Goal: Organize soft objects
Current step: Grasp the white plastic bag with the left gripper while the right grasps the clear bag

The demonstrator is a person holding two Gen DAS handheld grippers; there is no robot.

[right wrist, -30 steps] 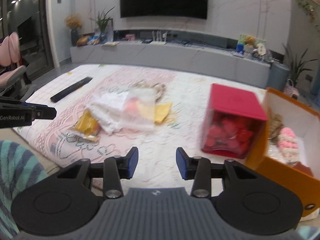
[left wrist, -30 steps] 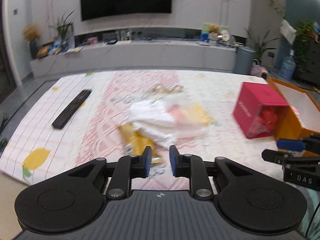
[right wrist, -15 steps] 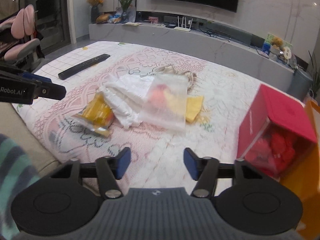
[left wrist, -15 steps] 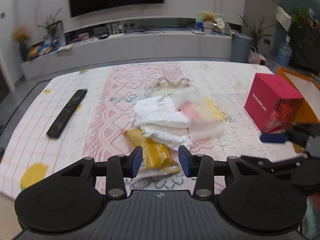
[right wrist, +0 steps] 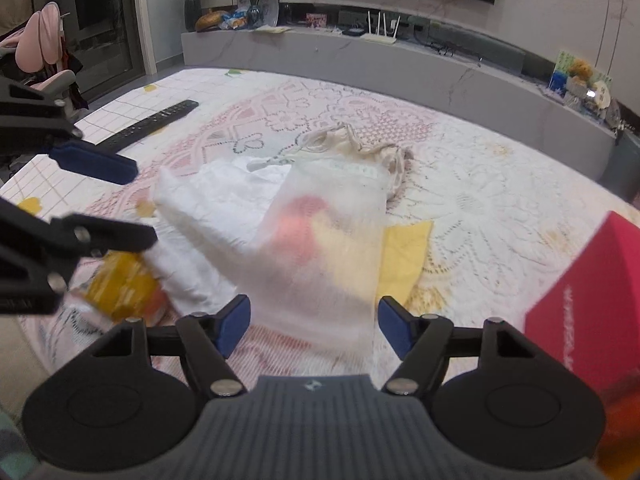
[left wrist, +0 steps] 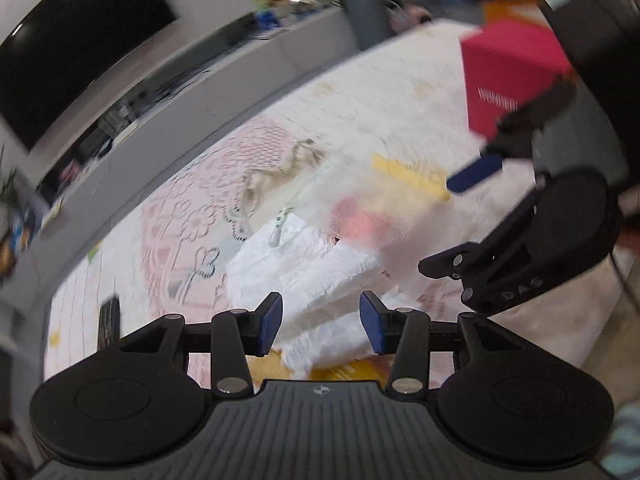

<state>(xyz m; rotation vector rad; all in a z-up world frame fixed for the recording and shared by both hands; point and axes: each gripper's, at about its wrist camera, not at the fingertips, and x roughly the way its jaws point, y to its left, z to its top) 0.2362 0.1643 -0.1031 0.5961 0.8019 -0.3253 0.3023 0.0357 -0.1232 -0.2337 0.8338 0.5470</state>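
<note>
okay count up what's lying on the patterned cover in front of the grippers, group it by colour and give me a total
White: 2, a crumpled white cloth and a frosted white zip pouch
Yellow: 2, a flat yellow cloth and a crinkly yellow packet
Beige: 1, a bunched beige fabric piece
Red: 1, a red cardboard box
Black: 1, a long black remote control
Total: 7

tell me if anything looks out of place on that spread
The black remote control is the odd one: a hard item lying apart, beyond the heap of white cloth, frosted pouch and yellow packet.
</note>
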